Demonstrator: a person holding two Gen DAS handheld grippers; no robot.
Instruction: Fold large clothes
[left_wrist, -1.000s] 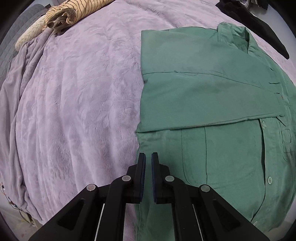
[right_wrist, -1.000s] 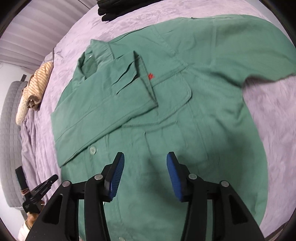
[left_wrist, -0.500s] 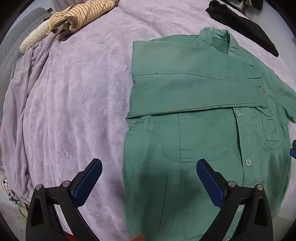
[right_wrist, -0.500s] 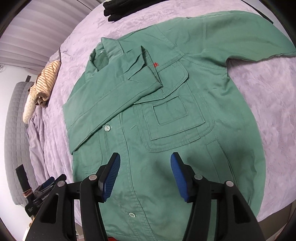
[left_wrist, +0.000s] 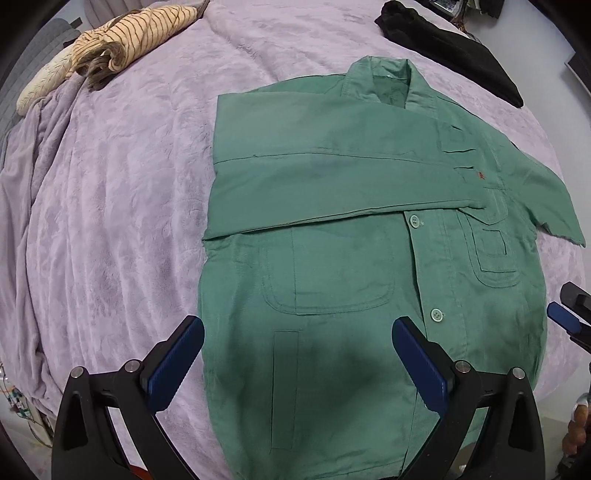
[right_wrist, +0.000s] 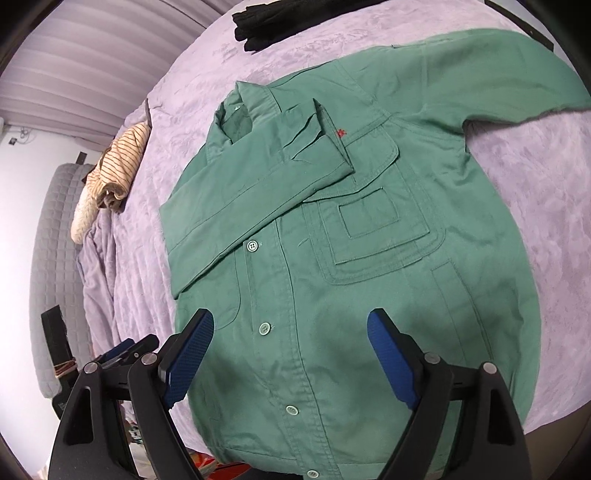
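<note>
Folding partly done: one sleeve (left_wrist: 332, 184) lies across the green shirt (right_wrist: 369, 295); other sleeve (right_wrist: 480, 74) unfolded. Left tool (left_wrist: 297, 365) spread, right tool (right_wrist: 290, 356) opening, both empty.

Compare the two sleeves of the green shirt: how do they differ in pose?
The folded sleeve lies across the chest of the green shirt, its cuff near the far pocket. The other sleeve is spread out on the purple blanket, not yet folded. Both lie flat, same green fabric.
</note>
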